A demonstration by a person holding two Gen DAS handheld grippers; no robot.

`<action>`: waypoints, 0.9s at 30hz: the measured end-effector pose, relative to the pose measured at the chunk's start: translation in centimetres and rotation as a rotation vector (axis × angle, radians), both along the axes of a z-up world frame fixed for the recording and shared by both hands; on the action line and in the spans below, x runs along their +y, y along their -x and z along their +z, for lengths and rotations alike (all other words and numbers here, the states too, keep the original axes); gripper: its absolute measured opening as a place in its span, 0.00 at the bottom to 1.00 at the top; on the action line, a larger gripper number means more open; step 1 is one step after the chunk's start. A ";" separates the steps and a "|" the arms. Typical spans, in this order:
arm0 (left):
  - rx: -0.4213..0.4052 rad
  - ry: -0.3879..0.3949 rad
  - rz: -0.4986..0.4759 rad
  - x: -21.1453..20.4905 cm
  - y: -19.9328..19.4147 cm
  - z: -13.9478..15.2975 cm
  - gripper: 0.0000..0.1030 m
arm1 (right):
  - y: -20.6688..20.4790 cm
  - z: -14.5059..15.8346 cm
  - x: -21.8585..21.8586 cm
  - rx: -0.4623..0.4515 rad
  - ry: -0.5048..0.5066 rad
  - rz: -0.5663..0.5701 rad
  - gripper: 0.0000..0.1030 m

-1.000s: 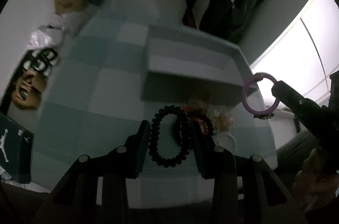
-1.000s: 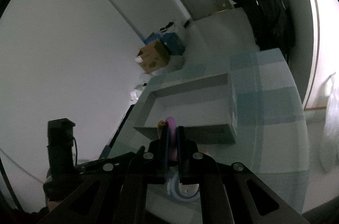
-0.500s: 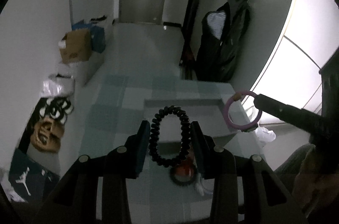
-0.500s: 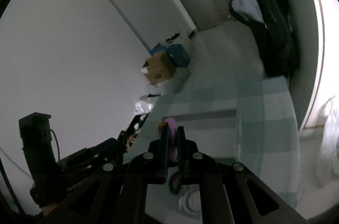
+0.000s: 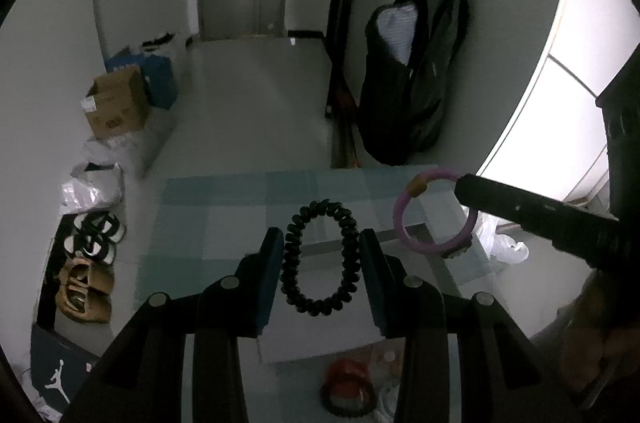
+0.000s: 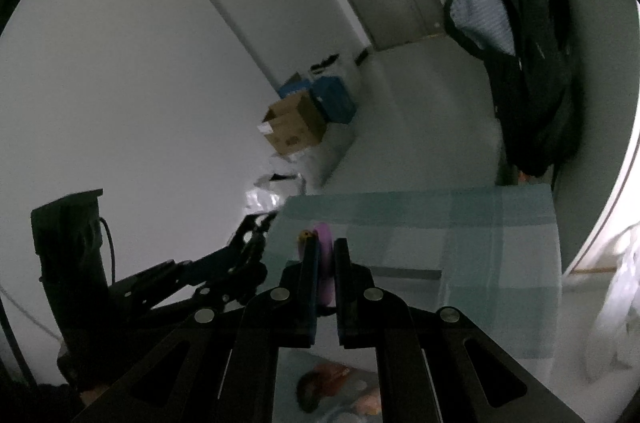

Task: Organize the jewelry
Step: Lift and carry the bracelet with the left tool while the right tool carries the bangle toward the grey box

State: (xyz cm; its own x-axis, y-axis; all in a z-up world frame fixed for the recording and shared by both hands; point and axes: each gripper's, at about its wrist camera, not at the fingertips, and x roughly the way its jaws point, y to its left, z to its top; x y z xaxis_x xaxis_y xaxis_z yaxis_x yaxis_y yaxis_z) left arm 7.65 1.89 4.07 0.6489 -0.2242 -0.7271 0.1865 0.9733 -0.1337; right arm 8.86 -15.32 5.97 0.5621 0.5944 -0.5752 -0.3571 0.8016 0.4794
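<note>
While both pieces are held in the air above the pale teal checked tablecloth [image 5: 224, 215], the sorting is judged to be only partly done. A black coiled spiral bracelet [image 5: 319, 257] is pinched from both sides between the fingers of the left gripper [image 5: 320, 247], hanging as an upright oval. To its right, a thin lilac ring bangle with a small orange bead [image 5: 434, 213] is gripped at its rim by the right gripper [image 6: 325, 265], whose fingers are pressed nearly together on it.

A shallow white open tray [image 5: 320, 339] lies on the cloth below the black bracelet; whether anything is already in it cannot be told, as the gripper fingers cover much of it. Nearer than the tray, a red bead bracelet [image 5: 348, 383] and some pale, blurred pieces are left loose on the cloth, so more picking is thought to remain after these two are set down.

Open air is seen all round the black bracelet. The lilac bangle hangs close beside it, though apart. The far edge of the cloth lies beyond the tray, with bare floor past it.
</note>
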 end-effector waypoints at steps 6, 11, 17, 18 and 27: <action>0.069 0.026 -0.017 0.2 -1.4 -2.1 0.32 | -1.6 -2.2 0.3 0.061 0.020 0.011 0.06; 0.126 0.065 -0.040 0.4 -2.2 -3.4 0.32 | -2.4 -4.0 0.5 0.121 0.033 0.016 0.06; 0.182 0.095 -0.071 0.1 -2.8 -4.6 0.32 | -3.0 -5.4 1.1 0.157 0.071 0.023 0.06; 0.185 0.094 -0.077 0.0 -2.9 -4.7 0.32 | -3.1 -5.5 1.2 0.158 0.074 0.025 0.06; 0.223 0.095 -0.105 -0.5 -3.2 -5.5 0.32 | -3.3 -6.0 1.6 0.179 0.102 0.033 0.06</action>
State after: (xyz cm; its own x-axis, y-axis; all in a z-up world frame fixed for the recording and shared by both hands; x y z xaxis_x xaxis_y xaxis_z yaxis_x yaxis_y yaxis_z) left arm 10.82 1.38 -1.47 0.4444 -0.3561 -0.8220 0.2419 0.9312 -0.2727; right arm 12.13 -13.71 0.01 0.4268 0.5442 -0.7223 -0.3003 0.8386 0.4545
